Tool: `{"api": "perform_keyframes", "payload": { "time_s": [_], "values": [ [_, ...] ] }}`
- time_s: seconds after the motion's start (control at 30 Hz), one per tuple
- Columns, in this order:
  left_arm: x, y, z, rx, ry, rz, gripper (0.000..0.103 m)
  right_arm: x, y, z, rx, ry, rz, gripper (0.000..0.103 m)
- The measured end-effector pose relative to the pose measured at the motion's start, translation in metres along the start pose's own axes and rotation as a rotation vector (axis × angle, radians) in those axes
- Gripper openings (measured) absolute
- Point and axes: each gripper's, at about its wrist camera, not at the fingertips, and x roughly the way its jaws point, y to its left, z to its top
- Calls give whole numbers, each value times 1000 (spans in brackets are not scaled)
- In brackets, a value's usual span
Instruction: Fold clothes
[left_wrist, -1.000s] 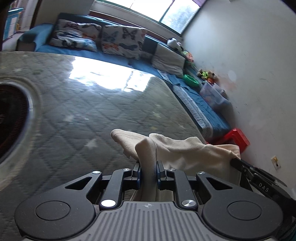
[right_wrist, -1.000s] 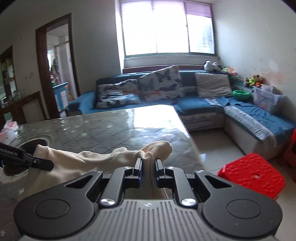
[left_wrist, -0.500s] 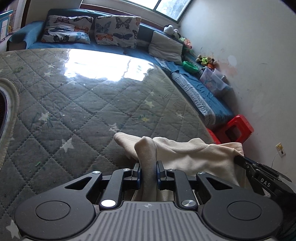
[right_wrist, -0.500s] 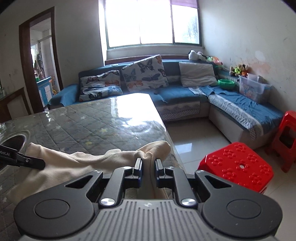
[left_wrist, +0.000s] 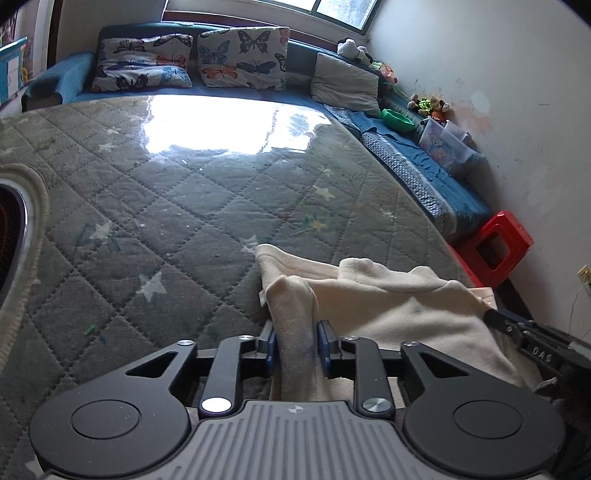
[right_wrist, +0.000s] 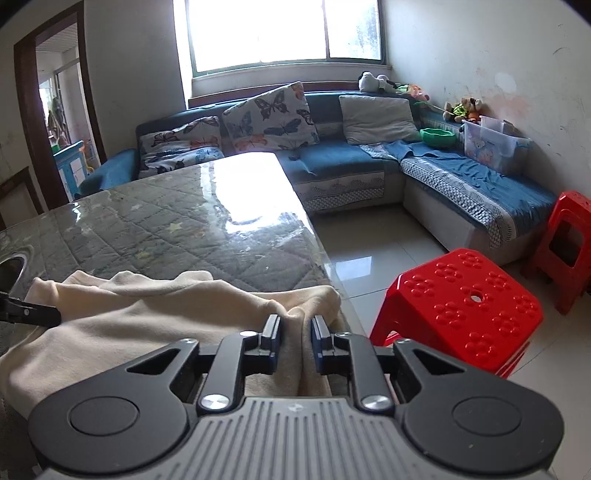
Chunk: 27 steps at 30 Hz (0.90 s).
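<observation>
A cream garment (left_wrist: 388, 306) lies bunched at the near right corner of the quilted grey table (left_wrist: 184, 206). My left gripper (left_wrist: 296, 332) has a raised fold of the garment between its blue pads. Its jaws are opening and the fold sits loosely in the widened gap. In the right wrist view the same garment (right_wrist: 147, 317) spreads leftward along the table's (right_wrist: 166, 221) near edge. My right gripper (right_wrist: 295, 328) stands over its right corner, jaws opening, with a ridge of cloth still between the pads. Each gripper's tip shows in the other view: the right gripper (left_wrist: 517, 328) and the left gripper (right_wrist: 33, 314).
A red plastic stool (right_wrist: 461, 295) stands on the tiled floor just right of the table's edge, with a second red stool (right_wrist: 569, 243) behind it. A blue corner sofa (right_wrist: 351, 162) with cushions runs along the far walls. A round dark opening (left_wrist: 11, 236) sits at the table's left.
Both grippers came down toward the table with the garment, which now rests on the surface. Both pairs of jaws have widened around their folds of cloth.
</observation>
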Motion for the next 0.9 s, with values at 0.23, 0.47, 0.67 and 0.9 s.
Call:
{"api": "perform_keyframes", "payload": {
  "time_s": [0.23,0.47,0.67,0.9],
  "values": [
    [-2,1,2,6,-13,33,40,-10,0,5,4,-41,7,20],
    [0,-2,5,15,-24,55,48,-11,26,11,-52,-45,96,35],
    [11,-1,8,17,-18,69,52,8,46,9,-85,-9,120,43],
    [18,-5,12,44,-32,95,58,29,57,5,-109,10,102,56]
  ]
}}
